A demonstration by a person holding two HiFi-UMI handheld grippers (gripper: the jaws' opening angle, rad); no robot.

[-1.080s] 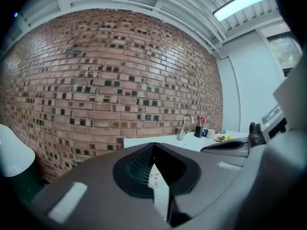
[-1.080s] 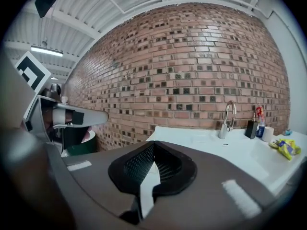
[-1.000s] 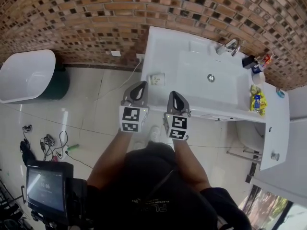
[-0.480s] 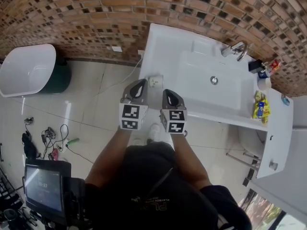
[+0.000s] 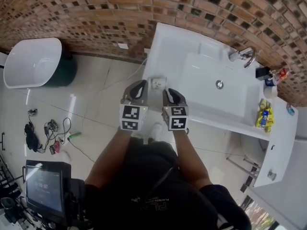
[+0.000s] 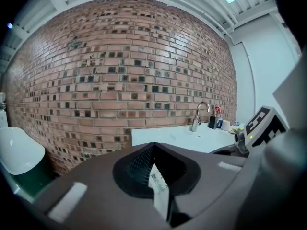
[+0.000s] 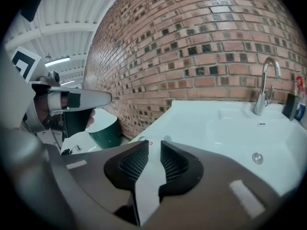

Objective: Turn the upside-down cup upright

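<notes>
The cup [image 5: 158,83] sits on the left end of the white desk [image 5: 175,47], near its front edge and well apart from the tap [image 5: 243,55]. The 2 grippers hover side by side just short of it. The left gripper [image 5: 139,85] has its fingers [image 6: 136,164] closed on nothing, while the right gripper [image 5: 171,92] has just been opening and its fingers stand slightly apart, empty.

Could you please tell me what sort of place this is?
Probably a bathroom: a white sink with a tap, bottles beside it, and a glossy tiled floor under a brick wall.
</notes>
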